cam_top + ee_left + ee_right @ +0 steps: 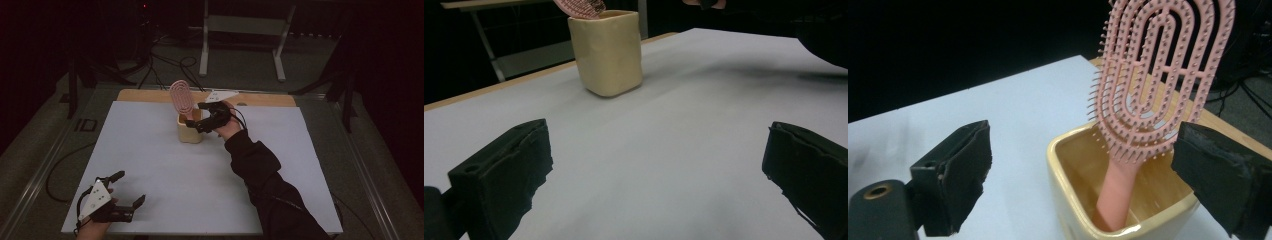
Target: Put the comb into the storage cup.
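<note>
High view: pink hairbrush (pixel 181 96) stands handle-down in a cream square cup (pixel 190 131), upper centre of the frame, on the white sheet covering the bench (pixel 165 165). Brush head rises above the cup rim, tilted slightly toward the upper left. A strip of bare wood shows along the far edge of the bench.

Right tongs (pixel 192 123) sit just right of the cup in the high view, at rim level, held by a hand in a dark sleeve (pixel 260 175) entering from the lower right. Right gripper view: jaws spread wide, one at lower left of the frame over the white sheet, the other at lower right beside the cup's rim. Brush head (pixel 1160 75) and cup (pixel 1088 200) lie between them; neither pad presses on brush or cup. Handle reaches down to the cup's inner floor, leaning against the far wall.

Left tongs (pixel 131 188) rest low at the lower left of the high view, well apart from the cup, grey three-cornered plate on top. Left gripper view: jaws wide apart at the lower corners of the frame, bare white sheet between them; cup (pixel 608 52) at upper centre, brush bristles (pixel 580 7) just visible at the top edge
</note>
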Tool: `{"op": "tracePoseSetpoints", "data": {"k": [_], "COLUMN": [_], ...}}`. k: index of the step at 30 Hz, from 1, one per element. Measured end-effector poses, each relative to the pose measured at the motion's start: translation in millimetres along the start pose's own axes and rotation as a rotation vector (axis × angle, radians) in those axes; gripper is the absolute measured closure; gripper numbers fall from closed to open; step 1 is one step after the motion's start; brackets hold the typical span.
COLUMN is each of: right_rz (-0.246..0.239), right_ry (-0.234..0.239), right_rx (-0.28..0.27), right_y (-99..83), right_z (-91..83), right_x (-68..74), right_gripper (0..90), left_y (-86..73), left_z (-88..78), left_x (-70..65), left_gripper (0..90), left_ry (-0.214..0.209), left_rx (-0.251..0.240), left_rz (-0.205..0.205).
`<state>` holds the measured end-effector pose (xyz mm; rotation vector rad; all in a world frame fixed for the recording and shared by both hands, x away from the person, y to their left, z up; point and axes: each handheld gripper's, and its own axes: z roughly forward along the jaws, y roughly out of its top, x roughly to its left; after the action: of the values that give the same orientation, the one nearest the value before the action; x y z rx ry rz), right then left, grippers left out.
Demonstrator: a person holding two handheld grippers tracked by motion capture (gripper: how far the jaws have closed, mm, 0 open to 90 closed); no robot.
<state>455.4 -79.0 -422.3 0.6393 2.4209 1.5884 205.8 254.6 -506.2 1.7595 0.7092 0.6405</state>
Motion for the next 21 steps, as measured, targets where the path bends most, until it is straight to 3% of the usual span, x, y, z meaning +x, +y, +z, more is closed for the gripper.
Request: {"op": "tracePoseSetpoints", "data": {"k": [21], "right_rz": [-0.002], "right_ry": [0.057], "right_rx": [0.037], "right_y": [-1.5], "right_z": [-23.1], "right_x": [14.1], "right_gripper": [7.9], "left_y": [-0.4], "left_z": [0.5], "left_x": [-0.4], "left_gripper": [0.0], "left_ry": [0.0], "left_rx": [0.007], "left_rz": [0.001]}}
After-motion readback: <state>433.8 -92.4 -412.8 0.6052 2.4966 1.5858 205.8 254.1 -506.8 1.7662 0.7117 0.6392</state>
